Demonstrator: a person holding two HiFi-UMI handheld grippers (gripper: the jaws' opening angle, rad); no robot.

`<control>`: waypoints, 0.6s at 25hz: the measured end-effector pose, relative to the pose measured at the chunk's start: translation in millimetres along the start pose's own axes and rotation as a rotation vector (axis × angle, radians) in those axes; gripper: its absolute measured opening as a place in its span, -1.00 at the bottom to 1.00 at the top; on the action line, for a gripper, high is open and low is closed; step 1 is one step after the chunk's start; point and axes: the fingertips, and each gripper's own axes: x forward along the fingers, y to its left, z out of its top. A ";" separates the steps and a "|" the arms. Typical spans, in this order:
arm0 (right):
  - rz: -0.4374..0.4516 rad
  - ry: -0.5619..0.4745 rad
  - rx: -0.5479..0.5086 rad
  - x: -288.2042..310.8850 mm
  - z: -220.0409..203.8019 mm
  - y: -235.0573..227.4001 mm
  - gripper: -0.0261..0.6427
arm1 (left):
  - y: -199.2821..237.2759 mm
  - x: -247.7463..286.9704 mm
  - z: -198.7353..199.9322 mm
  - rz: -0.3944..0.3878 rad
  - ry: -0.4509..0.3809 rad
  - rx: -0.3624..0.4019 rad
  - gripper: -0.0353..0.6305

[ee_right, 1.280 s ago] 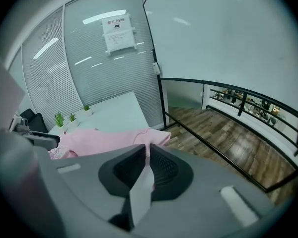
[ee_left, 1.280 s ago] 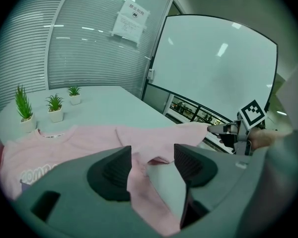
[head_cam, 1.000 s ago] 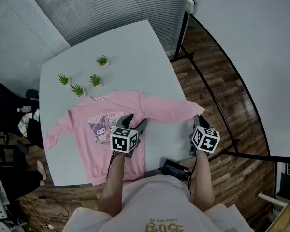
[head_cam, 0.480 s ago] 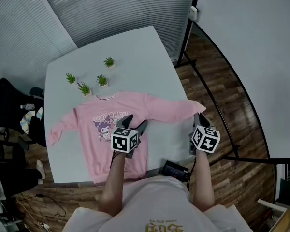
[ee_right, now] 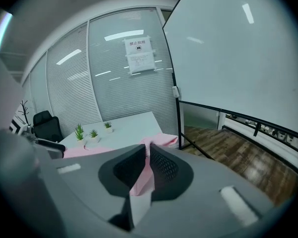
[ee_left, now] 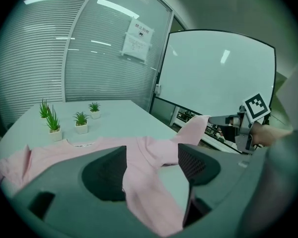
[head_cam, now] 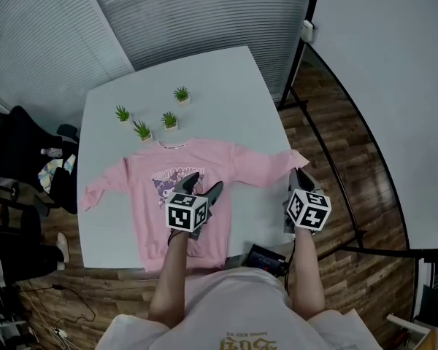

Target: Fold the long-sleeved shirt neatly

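Smooth white table (head_cam: 226, 86); soft pink shirt (head_cam: 150, 217) spread out.

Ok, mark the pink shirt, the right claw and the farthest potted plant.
pink shirt (head_cam: 150, 221): head view, body below the print.
right claw (ee_right: 147, 152): right gripper view, between its tips, shut on the shirt's sleeve.
farthest potted plant (head_cam: 181, 93): head view, its leaves.

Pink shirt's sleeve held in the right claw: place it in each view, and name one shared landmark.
Head view: the pink fabric sleeve lies right of centre, reaching the white table's edge, cuff in the right claw.
Left gripper view: sleeve right of centre, cuff raised.
Right gripper view: sleeve dead centre, pinched between the jaws.
Shared landmark: small green potted plants beyond the shirt.
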 end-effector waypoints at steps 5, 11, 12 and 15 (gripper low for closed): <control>0.069 -0.011 -0.022 9.7 6.6 29.4 -0.80 | 22.0 -23.1 -1.6 0.067 0.003 -0.002 0.11; 0.165 -0.017 -0.049 21.3 13.9 73.8 -0.80 | 60.2 -64.4 -7.4 0.173 0.011 -0.030 0.13; 0.187 -0.018 -0.048 22.7 14.0 82.1 -0.80 | 67.0 -73.0 -8.6 0.193 0.010 -0.033 0.14; 0.264 -0.022 -0.033 25.1 12.4 107.4 -0.80 | 89.0 -100.8 -13.1 0.256 0.006 -0.047 0.15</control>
